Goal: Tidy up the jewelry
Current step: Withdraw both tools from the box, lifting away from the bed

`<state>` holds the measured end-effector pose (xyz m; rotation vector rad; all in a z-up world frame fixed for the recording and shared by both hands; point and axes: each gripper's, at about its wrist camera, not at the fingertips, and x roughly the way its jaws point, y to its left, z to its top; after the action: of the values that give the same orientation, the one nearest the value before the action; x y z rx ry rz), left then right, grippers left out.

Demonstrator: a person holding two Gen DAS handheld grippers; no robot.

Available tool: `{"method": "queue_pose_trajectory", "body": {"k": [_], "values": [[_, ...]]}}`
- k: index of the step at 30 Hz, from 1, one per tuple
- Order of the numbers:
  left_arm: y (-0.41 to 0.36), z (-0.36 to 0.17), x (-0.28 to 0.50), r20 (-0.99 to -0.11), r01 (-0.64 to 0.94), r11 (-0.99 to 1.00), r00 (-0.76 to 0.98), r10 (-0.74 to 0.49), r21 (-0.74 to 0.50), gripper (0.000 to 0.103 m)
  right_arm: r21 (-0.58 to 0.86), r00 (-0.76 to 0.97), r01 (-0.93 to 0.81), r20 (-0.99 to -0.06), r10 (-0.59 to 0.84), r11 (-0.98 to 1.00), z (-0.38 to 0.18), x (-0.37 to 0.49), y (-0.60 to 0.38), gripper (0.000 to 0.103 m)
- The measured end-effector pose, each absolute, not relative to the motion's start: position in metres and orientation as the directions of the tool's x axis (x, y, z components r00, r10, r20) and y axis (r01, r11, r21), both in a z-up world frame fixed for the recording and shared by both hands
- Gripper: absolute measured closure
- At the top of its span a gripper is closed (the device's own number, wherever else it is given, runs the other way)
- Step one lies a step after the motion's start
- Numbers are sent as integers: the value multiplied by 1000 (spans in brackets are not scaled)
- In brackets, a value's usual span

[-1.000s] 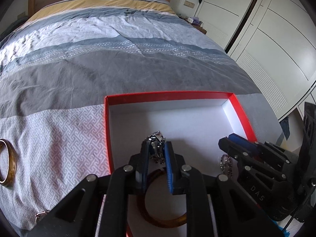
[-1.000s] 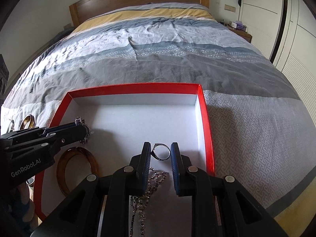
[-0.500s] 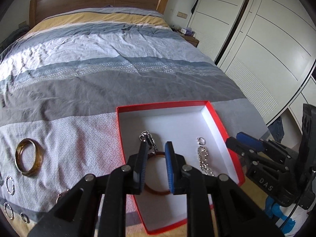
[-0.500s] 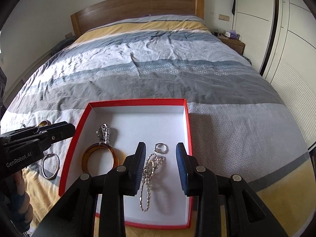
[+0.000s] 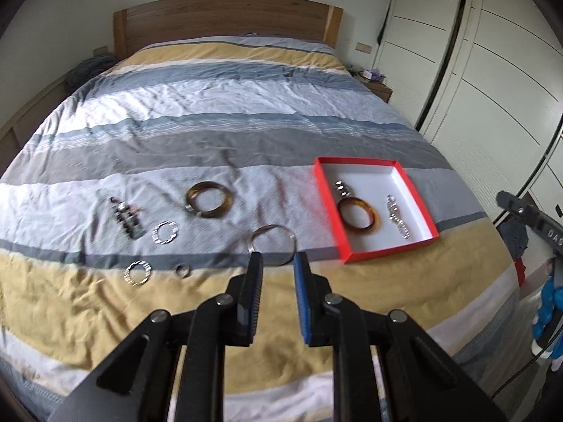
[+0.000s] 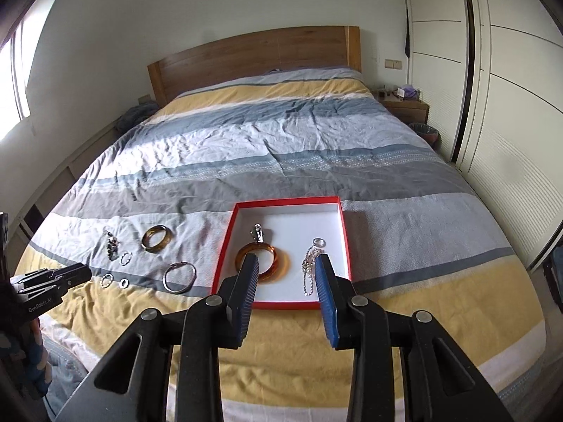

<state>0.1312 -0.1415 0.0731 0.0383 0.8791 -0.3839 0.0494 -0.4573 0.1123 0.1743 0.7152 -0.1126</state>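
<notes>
A red box (image 5: pixel 390 249) (image 6: pixel 281 305) with a white floor lies on the striped bed. Inside are an amber bangle (image 5: pixel 359 214) (image 6: pixel 262 262), a silver clasp piece (image 5: pixel 343 189) (image 6: pixel 258 234), a silver chain (image 5: pixel 397 216) (image 6: pixel 309 270) and a small ring (image 6: pixel 319 242). Left of the box on the cover lie another amber bangle (image 5: pixel 208 199) (image 6: pixel 156 238), a silver hoop (image 5: pixel 272 244) (image 6: pixel 179 277), a dark beaded piece (image 5: pixel 126 219) (image 6: pixel 112 246) and several small silver rings (image 5: pixel 165 232) (image 6: pixel 106 280). My left gripper (image 5: pixel 276 263) (image 6: pixel 52 277) hovers open and empty near the hoop. My right gripper (image 6: pixel 286 267) (image 5: pixel 527 211) hangs open and empty before the box.
A wooden headboard (image 6: pixel 257 52) closes the far end of the bed. White wardrobe doors (image 5: pixel 492 88) run along the right side, with a nightstand (image 6: pixel 404 105) and a bin (image 6: pixel 424 132) beside them. A person's blue sleeve (image 5: pixel 550 302) shows at the right edge.
Both grippers let go of their pieces in the box, the left a silver clasp piece, the right a ring. Both then drew back and up, and the whole bed came into view.
</notes>
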Motion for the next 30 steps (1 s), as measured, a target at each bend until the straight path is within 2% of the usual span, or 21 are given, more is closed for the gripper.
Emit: {"method": "queue_pose_trajectory", "body": {"k": [9,18,21,28,30], "values": [[-13,103,55,-718,164,982,672,-182,-95,86,161,806,114,-592,4,980,150,-17,-411,70],[46,123,-4,-670,121,984,720,-180,-134,84,166,853,34,-519,58,986,187,-68,-353,70],[55,128,-20,-649,118,982,738,-185,-146,81,154,865,9,-496,70,988,198,-84,-336,69],[82,142,-56,-589,63,985,795,-146,-160,64,145,886,-39,-453,101,989,215,-114,-303,66],[89,144,-63,-580,51,984,802,-141,-168,64,138,887,-53,-448,110,989,216,-120,-294,65]]}}
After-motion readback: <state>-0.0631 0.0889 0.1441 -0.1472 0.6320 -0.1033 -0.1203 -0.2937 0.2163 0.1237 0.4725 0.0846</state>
